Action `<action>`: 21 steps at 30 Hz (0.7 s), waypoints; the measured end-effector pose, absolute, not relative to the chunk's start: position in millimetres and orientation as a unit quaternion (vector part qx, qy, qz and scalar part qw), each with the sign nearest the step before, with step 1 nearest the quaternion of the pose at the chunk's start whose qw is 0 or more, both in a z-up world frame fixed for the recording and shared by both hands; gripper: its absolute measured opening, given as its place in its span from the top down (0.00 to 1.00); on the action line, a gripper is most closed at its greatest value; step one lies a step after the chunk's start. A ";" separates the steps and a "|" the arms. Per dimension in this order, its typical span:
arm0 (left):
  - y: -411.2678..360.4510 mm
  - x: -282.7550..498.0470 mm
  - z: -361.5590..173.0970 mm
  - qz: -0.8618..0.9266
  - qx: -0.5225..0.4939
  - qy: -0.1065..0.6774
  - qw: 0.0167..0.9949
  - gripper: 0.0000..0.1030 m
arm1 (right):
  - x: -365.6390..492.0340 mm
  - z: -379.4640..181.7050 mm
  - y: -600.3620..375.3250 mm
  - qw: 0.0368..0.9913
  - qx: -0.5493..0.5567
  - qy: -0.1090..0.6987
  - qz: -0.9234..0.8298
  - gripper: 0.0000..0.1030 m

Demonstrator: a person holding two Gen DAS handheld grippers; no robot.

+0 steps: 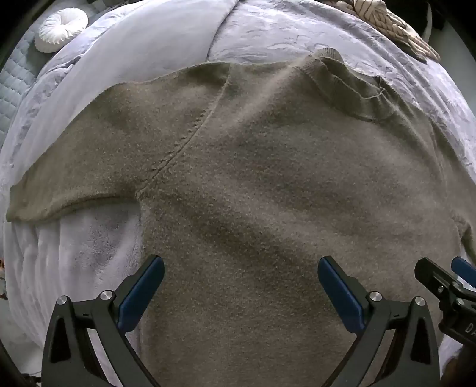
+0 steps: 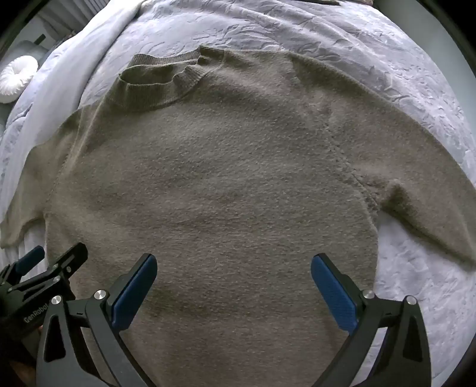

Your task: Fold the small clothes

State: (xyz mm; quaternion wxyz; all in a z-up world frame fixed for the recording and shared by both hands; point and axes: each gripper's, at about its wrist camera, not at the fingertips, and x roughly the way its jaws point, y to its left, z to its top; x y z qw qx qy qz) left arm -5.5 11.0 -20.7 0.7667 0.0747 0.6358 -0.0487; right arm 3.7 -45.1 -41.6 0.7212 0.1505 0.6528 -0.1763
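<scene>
A grey-brown knit sweater (image 1: 267, 184) lies spread flat on a pale lavender bedspread (image 1: 261, 32), neck away from me, both short sleeves out to the sides. It fills the right wrist view (image 2: 214, 184) too. Its ribbed collar (image 1: 351, 89) is slightly rumpled, as the right wrist view (image 2: 154, 86) shows. My left gripper (image 1: 241, 282) is open and empty above the lower left body. My right gripper (image 2: 233, 277) is open and empty above the lower right body. Each gripper shows in the other's view, the right one at the edge (image 1: 446, 285), the left one at the edge (image 2: 44, 268).
A round white pleated cushion (image 1: 61, 28) lies at the far left, also in the right wrist view (image 2: 16, 77). A beige patterned textile (image 1: 392, 26) lies at the far right of the bed. A white blanket (image 1: 154, 41) crosses the bed beyond the left sleeve.
</scene>
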 end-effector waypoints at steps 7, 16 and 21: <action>13.4 -5.3 -23.7 -0.052 0.075 0.636 0.767 0.00 | 4.1 -42.0 -46.1 0.720 0.151 0.653 -0.178 0.00; 12.1 -4.3 -26.0 -0.053 0.078 0.635 0.767 0.00 | 0.8 -40.6 -41.4 0.721 0.149 0.654 -0.177 0.00; 11.0 -4.8 -26.9 -0.051 0.076 0.635 0.767 0.00 | 4.3 -44.7 -38.4 0.722 0.150 0.651 -0.177 0.00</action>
